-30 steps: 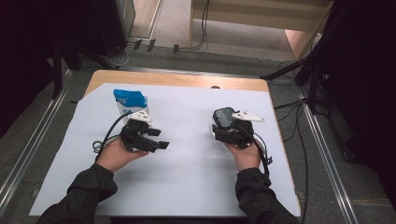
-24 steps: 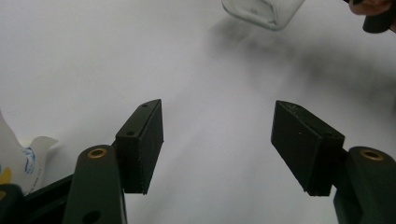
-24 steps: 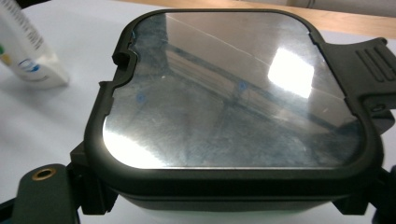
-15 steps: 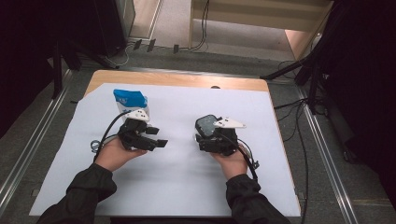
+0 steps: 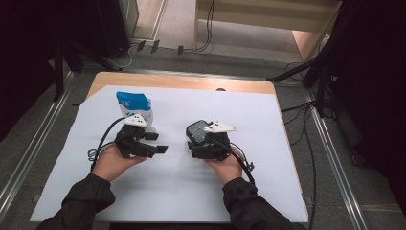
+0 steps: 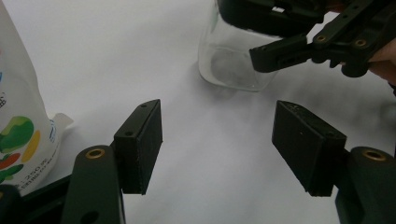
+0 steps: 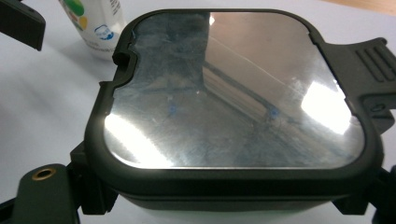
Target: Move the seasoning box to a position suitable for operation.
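While the white sheet (image 5: 268, 158) carries everything, the lidded jar (image 5: 197, 132) stands upright at centre, pinched in the right gripper (image 5: 198, 143); the left gripper (image 6: 219, 149), jaws spread and empty, faces it from the left, pouch (image 5: 134, 106) just behind.

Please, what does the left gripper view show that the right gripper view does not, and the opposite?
Left gripper view: the left tongs open and empty, and the clear glass wall of the container with the right tongs closed on it.
Right gripper view: the container's lid from above, a shiny panel in a dark frame, with a latch at its side.
Both: the printed white pouch and the white sheet under everything.
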Demonstrator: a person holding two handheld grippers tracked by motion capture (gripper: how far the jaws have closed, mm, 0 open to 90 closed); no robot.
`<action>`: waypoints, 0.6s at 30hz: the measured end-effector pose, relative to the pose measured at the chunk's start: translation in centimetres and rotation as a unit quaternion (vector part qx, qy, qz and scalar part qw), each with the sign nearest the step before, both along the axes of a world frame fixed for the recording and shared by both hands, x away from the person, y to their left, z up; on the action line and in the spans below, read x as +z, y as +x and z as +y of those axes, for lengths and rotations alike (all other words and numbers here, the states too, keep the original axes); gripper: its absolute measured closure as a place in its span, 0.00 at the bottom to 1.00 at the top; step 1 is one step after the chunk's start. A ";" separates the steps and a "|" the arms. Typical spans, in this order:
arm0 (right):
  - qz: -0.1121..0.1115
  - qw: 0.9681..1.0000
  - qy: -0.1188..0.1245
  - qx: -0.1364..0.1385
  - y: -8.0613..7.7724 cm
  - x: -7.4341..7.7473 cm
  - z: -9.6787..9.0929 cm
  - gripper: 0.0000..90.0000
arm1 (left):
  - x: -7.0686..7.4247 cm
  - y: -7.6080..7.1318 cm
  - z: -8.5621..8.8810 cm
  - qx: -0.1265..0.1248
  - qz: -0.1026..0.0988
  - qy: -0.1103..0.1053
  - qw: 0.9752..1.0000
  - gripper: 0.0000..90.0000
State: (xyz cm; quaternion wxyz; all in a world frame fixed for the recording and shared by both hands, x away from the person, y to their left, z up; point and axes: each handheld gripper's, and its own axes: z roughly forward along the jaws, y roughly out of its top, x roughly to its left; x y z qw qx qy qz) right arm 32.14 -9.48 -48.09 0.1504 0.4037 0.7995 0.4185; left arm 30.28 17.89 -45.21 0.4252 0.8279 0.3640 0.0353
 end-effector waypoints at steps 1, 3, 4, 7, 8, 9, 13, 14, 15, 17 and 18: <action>0.002 1.000 -0.001 0.003 0.1 -0.1 0.2 0.18 | 0.0 -0.1 0.1 0.001 0.000 0.002 1.000 0.38; 0.006 1.000 -0.002 0.008 0.1 -0.3 0.7 0.18 | 0.0 -0.2 0.2 0.003 0.001 0.003 1.000 0.38; 0.007 1.000 -0.002 0.012 0.1 -0.3 0.9 0.18 | -0.1 -0.3 0.3 0.006 0.002 0.007 1.000 0.38; 0.006 1.000 -0.005 0.020 0.0 -0.5 1.6 0.18 | -0.2 -0.4 0.5 0.008 0.002 0.009 1.000 0.38; 0.008 1.000 -0.005 0.020 0.0 -0.6 1.8 0.18 | -0.2 -0.5 0.5 0.010 -0.001 0.015 1.000 0.38; 0.009 1.000 -0.005 0.020 -0.1 -0.7 2.0 0.18 | -0.2 -0.6 0.5 0.010 -0.002 0.019 1.000 0.38; 0.014 1.000 -0.008 0.024 -0.1 -1.2 2.5 0.18 | -0.2 -0.8 0.4 0.010 -0.002 0.020 1.000 0.38; 0.017 1.000 -0.008 0.021 -0.1 -1.3 2.6 0.18 | -0.3 -0.8 0.4 0.010 -0.002 0.020 1.000 0.38; 0.019 1.000 -0.013 0.021 0.0 -1.5 2.8 0.18 | -0.3 -0.8 0.4 0.009 -0.001 0.021 1.000 0.38; 0.010 1.000 -0.019 0.022 -0.2 -1.6 3.0 0.18 | -0.3 -0.8 0.5 0.009 0.000 0.020 1.000 0.38; 0.005 0.999 -0.025 0.020 -0.4 -1.6 3.2 0.18 | -0.3 -0.8 0.5 0.010 0.000 0.021 1.000 0.38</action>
